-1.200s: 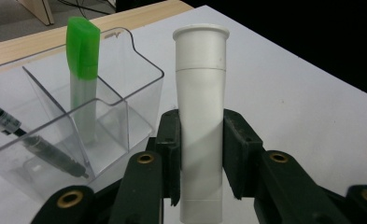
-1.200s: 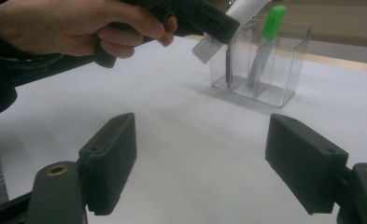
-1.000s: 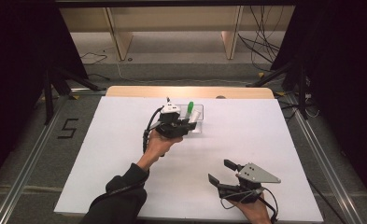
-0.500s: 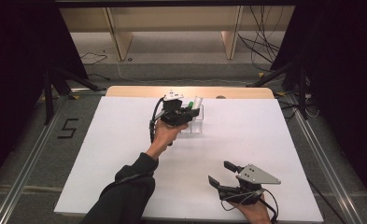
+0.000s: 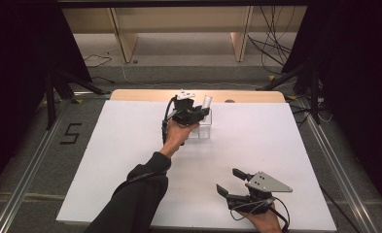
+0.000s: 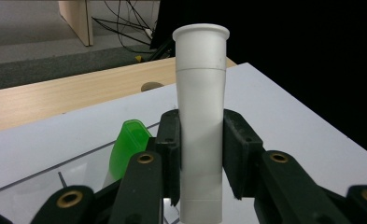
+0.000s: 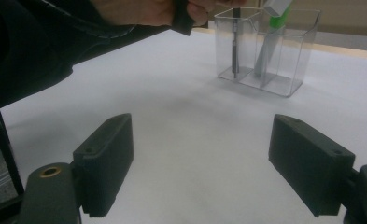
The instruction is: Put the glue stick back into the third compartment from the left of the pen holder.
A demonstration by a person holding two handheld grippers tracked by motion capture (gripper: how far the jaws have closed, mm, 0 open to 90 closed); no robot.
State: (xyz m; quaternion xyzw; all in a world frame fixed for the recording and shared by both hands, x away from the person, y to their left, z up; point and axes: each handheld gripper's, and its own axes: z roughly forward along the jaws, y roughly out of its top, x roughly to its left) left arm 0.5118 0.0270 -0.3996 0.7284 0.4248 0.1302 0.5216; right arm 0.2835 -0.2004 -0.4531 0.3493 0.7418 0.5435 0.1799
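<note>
White tube (image 6: 201,126) was clamped upright in left claw (image 6: 201,158) above clear organiser (image 5: 201,127); right claw (image 7: 218,163) gaped wide; misaligned descent risked snagging divider.

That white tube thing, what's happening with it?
A person holds the white tube upright in the left tongs, clamped around its middle, just above a clear plastic holder at the far side of the white table. A green tube already leans inside the holder. The right tongs wait open and empty near the table's front edge.
</note>
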